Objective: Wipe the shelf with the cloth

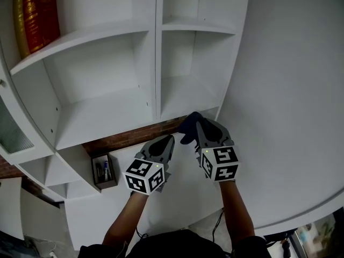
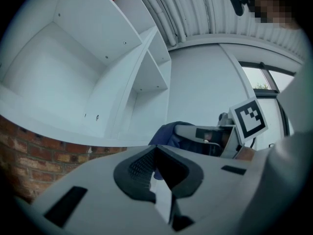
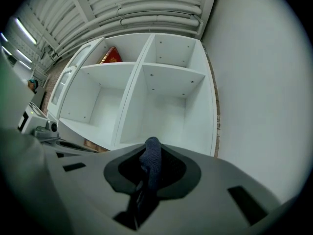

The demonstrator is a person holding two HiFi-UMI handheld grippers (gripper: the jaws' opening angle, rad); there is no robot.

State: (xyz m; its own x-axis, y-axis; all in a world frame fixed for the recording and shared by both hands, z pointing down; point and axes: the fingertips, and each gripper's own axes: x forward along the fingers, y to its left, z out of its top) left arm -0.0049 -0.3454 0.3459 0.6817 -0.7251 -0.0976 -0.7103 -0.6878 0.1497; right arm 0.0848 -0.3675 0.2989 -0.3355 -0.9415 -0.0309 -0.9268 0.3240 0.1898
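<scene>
Two hand-held grippers are held side by side just before the near edge of the white, open-fronted shelf unit (image 1: 107,117). The dark blue fabric cloth (image 1: 188,129) is pinched as a bunched wad by the right hand-held gripper (image 1: 199,123), at the front edge of the lower right compartment. Whether the board is touched cannot be told. The left hand-held gripper (image 1: 167,140) is pressed together on nothing and is held just left of the cloth. Wiping is judged not yet begun.

Several things could go wrong from here:
- The wad could be dragged out of the narrow pinch by friction once it is pushed along the board.
- The paint could be scraped by the hard fingertips if the cloth is pressed too flat.
- The far corners could be missed, since so little fabric is spread.
</scene>
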